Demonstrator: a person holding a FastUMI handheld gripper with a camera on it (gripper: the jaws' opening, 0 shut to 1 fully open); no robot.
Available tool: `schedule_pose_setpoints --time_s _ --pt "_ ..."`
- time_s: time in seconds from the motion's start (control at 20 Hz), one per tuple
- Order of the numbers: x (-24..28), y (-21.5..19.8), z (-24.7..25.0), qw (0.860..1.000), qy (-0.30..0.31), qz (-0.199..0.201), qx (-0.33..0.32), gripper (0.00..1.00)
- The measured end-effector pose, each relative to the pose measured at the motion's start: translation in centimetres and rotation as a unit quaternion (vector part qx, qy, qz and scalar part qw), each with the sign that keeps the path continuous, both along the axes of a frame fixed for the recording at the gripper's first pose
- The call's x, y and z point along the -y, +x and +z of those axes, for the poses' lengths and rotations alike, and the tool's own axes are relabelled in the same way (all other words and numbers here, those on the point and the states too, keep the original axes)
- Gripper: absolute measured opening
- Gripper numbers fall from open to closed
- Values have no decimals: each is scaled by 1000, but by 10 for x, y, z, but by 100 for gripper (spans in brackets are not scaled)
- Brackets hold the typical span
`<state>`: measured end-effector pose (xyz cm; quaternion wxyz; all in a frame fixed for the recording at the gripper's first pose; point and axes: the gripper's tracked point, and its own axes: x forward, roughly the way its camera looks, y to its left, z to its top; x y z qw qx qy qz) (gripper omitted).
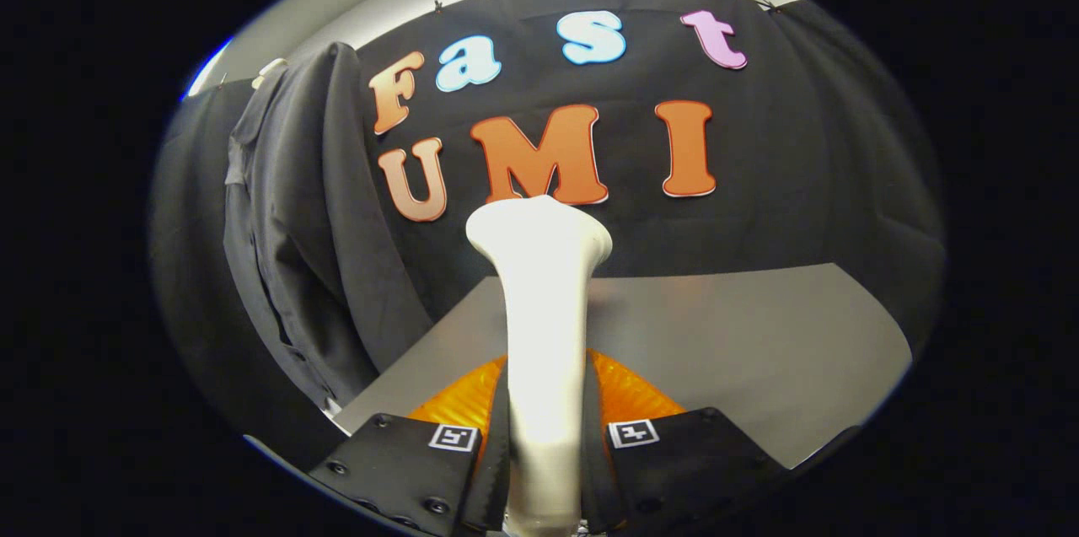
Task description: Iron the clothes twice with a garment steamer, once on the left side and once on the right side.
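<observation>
A: Where is the steamer [544, 326], and how does the gripper [544, 436] have it?

B: Its smooth, matte white handle stands between the two fingers [405, 457], which press on it from both sides. The jaws are clamped on the handle. The body rises straight and flares into a wide, rounded head beyond the fingertips.

A: And the clothes?

B: A dark shirt [295, 250] hangs off to the left against the black cloth wall [801, 183], soft folds running down it, a placket with buttons along one edge. Well apart from the steamer head.

A: What is underneath?

B: A flat grey table [759, 351], plain and dull.
</observation>
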<state>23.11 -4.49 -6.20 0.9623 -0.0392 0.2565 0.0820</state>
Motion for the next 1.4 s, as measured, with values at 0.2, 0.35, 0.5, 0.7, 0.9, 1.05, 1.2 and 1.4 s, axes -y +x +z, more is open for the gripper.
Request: schedule_pose_setpoints --time_s 0.2,0.35,0.5,0.7,0.9,1.05,1.2,1.4 --pt "-18 -29 40 998 0 6 66 42" --pt "-41 -55 71 994 6 6 107 42" --pt "-66 -71 88 990 7 -1 140 42" --pt "-104 -97 104 985 9 -17 169 42" --pt "-141 -116 108 979 4 -39 198 42" --pt "-165 -133 109 973 -8 -54 222 42" --pt "-194 -147 113 967 -7 -63 246 42" --pt "-233 -157 112 960 -17 -66 271 42"
